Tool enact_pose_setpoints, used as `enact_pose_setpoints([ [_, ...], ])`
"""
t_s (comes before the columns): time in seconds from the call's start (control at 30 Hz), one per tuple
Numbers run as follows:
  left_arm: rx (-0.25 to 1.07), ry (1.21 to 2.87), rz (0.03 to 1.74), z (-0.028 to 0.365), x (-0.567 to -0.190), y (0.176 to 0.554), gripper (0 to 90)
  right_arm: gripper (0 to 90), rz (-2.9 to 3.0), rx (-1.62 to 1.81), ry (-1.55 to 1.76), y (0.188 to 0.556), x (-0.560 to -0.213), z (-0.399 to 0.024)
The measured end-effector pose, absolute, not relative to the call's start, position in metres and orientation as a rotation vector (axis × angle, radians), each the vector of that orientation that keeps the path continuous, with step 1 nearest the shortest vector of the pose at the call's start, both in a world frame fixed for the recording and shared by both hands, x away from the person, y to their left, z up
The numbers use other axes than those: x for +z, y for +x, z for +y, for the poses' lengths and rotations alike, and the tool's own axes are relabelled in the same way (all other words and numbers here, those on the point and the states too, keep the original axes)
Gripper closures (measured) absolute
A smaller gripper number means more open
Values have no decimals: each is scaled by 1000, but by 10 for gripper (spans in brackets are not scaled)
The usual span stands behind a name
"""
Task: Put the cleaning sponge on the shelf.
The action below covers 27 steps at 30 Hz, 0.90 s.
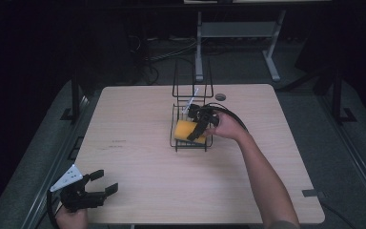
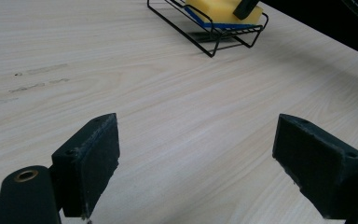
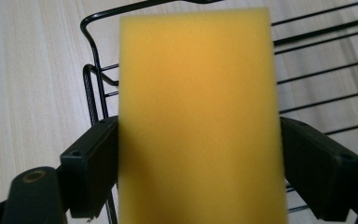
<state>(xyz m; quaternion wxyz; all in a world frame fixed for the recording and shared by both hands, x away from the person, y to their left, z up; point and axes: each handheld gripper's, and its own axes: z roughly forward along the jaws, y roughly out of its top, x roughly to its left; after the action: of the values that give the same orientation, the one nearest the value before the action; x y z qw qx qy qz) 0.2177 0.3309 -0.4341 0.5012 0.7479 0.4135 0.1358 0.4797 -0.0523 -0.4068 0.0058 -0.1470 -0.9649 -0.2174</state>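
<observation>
A yellow sponge (image 1: 184,130) with a blue underside lies in the low tray of a black wire rack (image 1: 191,147) near the middle of the table. My right gripper (image 1: 198,131) reaches into the rack from the right. In the right gripper view its jaws press both long sides of the sponge (image 3: 198,107), with the rack's wires (image 3: 92,74) below. My left gripper (image 1: 106,182) rests at the table's near left corner, open and holding nothing. The left gripper view looks between the spread jaws of the left gripper (image 2: 196,154) across bare wood to the sponge (image 2: 216,10) and rack (image 2: 214,41).
The rack's tall wire back (image 1: 192,81) rises behind the tray. A small dark grommet (image 1: 220,97) sits in the wooden table (image 1: 138,119) behind the rack. A desk frame (image 1: 238,33) and cables stand on the dark floor beyond the far edge.
</observation>
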Motion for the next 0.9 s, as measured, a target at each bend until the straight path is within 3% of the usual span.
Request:
enact_pose_setpoints([
  [0.9, 317, 1810, 993, 329, -435, 219, 140, 158, -3009, -795, -534, 473, -397, -80],
])
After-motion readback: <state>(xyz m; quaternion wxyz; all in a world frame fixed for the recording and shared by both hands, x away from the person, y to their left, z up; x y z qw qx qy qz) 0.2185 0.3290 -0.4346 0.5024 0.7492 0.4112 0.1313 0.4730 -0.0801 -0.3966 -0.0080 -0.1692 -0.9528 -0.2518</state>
